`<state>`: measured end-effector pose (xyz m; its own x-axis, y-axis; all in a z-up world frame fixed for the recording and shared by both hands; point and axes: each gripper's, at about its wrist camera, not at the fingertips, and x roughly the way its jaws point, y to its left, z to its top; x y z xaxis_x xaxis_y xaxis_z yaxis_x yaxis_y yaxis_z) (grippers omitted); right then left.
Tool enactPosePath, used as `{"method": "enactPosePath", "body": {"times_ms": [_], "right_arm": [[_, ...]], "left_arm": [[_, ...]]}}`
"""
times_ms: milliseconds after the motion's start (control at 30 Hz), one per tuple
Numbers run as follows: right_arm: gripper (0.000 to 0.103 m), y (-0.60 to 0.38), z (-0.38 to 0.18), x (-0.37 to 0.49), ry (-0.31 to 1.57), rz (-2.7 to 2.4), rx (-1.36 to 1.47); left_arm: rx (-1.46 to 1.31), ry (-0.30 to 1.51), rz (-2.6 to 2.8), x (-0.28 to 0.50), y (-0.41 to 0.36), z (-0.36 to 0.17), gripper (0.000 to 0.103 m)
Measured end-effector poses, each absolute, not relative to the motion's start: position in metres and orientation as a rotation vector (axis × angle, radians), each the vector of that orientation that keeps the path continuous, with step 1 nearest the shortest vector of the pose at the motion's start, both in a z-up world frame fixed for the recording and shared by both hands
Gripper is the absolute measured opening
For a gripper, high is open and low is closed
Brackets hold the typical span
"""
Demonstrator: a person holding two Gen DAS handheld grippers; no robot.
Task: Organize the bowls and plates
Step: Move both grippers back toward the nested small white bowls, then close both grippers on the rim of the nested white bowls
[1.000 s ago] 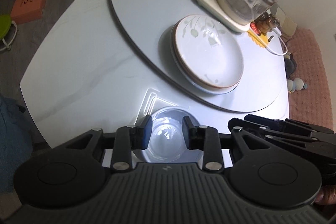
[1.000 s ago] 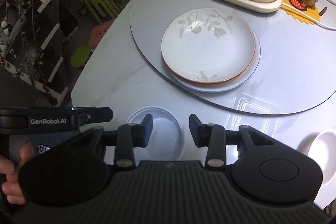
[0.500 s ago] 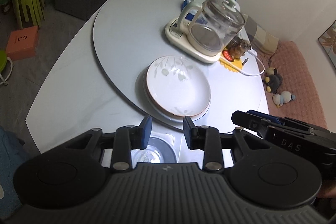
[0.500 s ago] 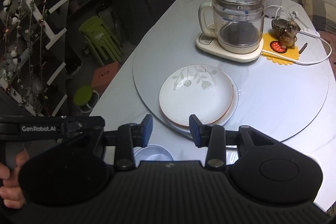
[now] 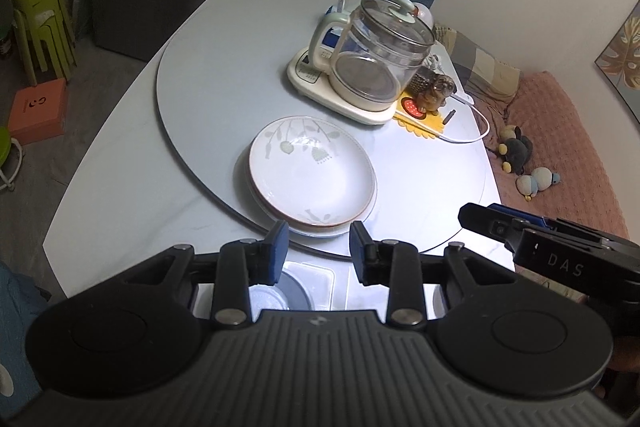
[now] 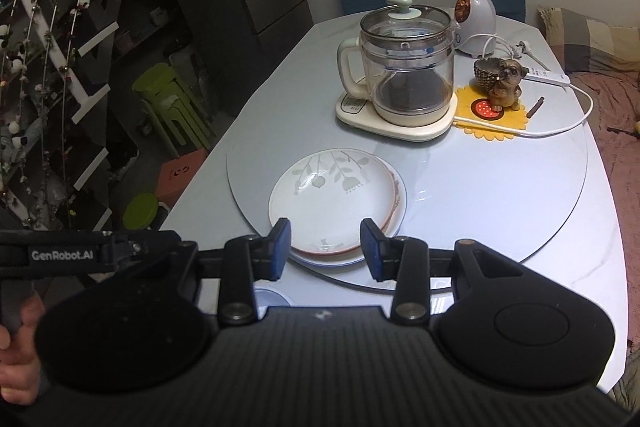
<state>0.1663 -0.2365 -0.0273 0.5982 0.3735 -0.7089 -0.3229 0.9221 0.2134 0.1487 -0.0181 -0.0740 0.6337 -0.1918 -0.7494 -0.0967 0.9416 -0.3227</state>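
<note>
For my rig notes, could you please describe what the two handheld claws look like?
Both are matte black with ribbed tops, round side discs and blue-padded fingers: left claw, right claw. White lettering reads GenRobot.AI on the left one, DAS on the right. A bare hand holds the left handle.

Bowl [image 5: 267, 303] half behind hand-held gripper [image 5: 318, 253]

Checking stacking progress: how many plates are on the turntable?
2: a leaf-patterned plate sits on a plainer plate whose rim peeks out beneath; more could be hidden between them.
</note>
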Motion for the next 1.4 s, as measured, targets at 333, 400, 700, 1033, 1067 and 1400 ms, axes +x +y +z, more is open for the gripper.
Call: {"method": "enactPosePath", "body": {"times_ms": [333, 400, 700, 1033, 1067, 1400], "right_arm": [[0.041, -0.287, -0.018, 0.165, 0.81, 0.349, 0.079], [0.041, -0.296, -0.018, 0.164, 0.808, 0.338, 0.074], [0.041, -0.339, -0.023, 0.157, 0.785, 0.301, 0.064], [0.041, -0.381, -0.04, 0.163, 0.824, 0.247, 0.077], [0.041, -0.385, -0.043, 0.165, 0.83, 0.241, 0.08], [0.059, -0.43, -0.086, 0.181, 0.88, 0.153, 0.101]], "left_arm": [[-0.332, 0.877, -0.097, 0.157, -0.065, -0.066, 0.039], [-0.325, 0.883, -0.106, 0.158, -0.075, -0.066, 0.04], [-0.321, 0.909, -0.123, 0.167, -0.119, -0.069, 0.044], [-0.27, 0.956, -0.159, 0.191, -0.166, -0.083, 0.049], [-0.268, 0.96, -0.166, 0.194, -0.17, -0.086, 0.05], [-0.161, 1.02, -0.259, 0.232, -0.194, -0.133, 0.064]]}}
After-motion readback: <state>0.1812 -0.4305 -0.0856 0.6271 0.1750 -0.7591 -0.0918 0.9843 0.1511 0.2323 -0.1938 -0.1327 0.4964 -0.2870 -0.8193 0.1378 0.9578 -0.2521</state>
